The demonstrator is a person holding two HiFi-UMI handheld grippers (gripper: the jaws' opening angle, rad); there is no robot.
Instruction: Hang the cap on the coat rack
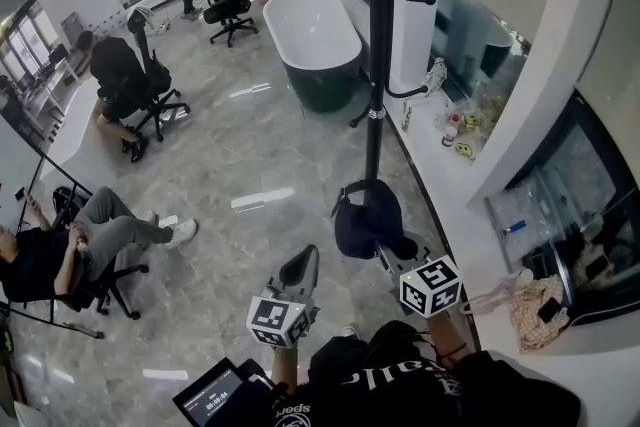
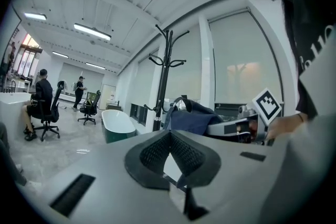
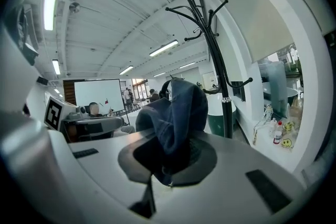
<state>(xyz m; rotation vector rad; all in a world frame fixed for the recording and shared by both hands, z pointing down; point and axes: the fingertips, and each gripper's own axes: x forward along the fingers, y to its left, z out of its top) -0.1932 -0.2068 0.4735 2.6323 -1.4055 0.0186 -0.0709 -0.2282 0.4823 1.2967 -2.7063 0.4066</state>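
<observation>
Grey marble floor (image 1: pixel 250 165) spreads out below us, and the black coat rack (image 1: pixel 376 85) stands at its edge; we place everything from that rack. Our right claw (image 1: pixel 388 248) is clamped on the navy cap (image 1: pixel 362 215), the fabric bunched between its pads and rising above them. From the head view the cap sits just in front of the rack's pole, low down, well below the curved hooks and touching none of them. Our left claw (image 1: pixel 302 265) is to the left of the cap, further from the rack, its tips together with nothing between them. Both cubes carry black-and-white square markers. Beyond the rack lies a white bathtub (image 1: pixel 312 35) with a dark green outer wall. To the rack's right runs a white counter (image 1: pixel 440 205) with small bottles (image 1: pixel 450 133) and yellow smiley-face items (image 1: pixel 465 148). White lettering shows on our dark shirt (image 1: pixel 380 380), and figures on a small screen (image 1: pixel 215 398), but neither is clear enough to read.
</observation>
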